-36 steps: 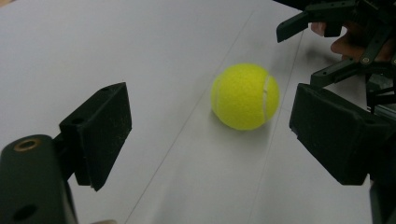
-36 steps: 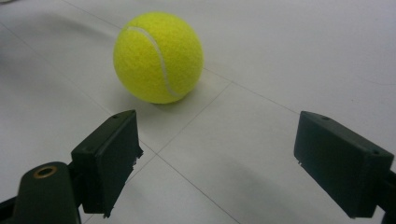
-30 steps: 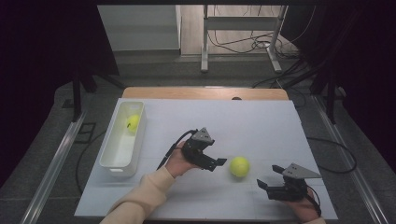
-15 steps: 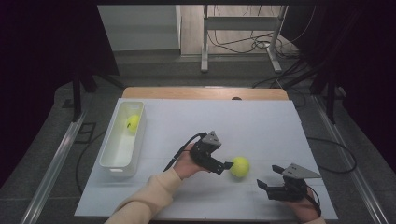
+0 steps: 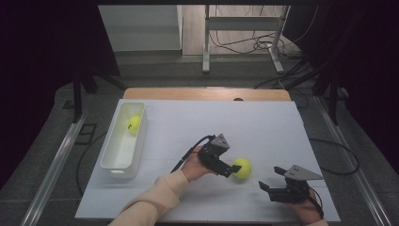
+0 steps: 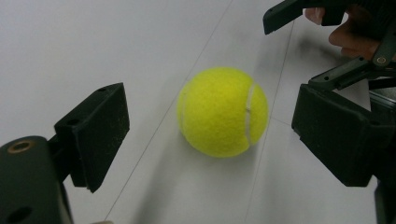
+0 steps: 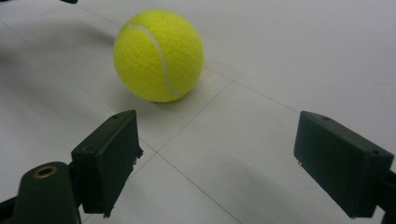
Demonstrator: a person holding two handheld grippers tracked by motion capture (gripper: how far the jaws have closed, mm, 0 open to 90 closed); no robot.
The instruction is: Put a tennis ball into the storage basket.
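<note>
From the high view, I see a white table (image 5: pixel 164 117) with a white bin (image 5: pixel 123 162) at its left side, and one tennis ball already lying in the bin (image 5: pixel 133 124). A second tennis ball (image 5: pixel 242 167) sits on the open tabletop, right of centre. My left gripper (image 5: pixel 234 168) reaches toward it from the left, my forearm in a cream sleeve (image 5: pixel 150 200) angled in from the bottom edge, the jaws just at the ball's left side. My right gripper (image 5: pixel 264 180) rests low near the bottom right, apart from the ball, its jaws spread.

In the left gripper view, the ball (image 6: pixel 222 112) lies on the table between and just ahead of my two black jaws, which have just been opening a little; a clear gap shows on both sides, so nothing is gripped. My other gripper (image 6: pixel 327 28) appears beyond it at the upper right.

In the right gripper view, the ball (image 7: pixel 159 55) sits ahead and to the left of my jaws, which stand wide with nothing between them.

I judge the job about half done: one ball binned, this one not yet grasped or carried over.
</note>
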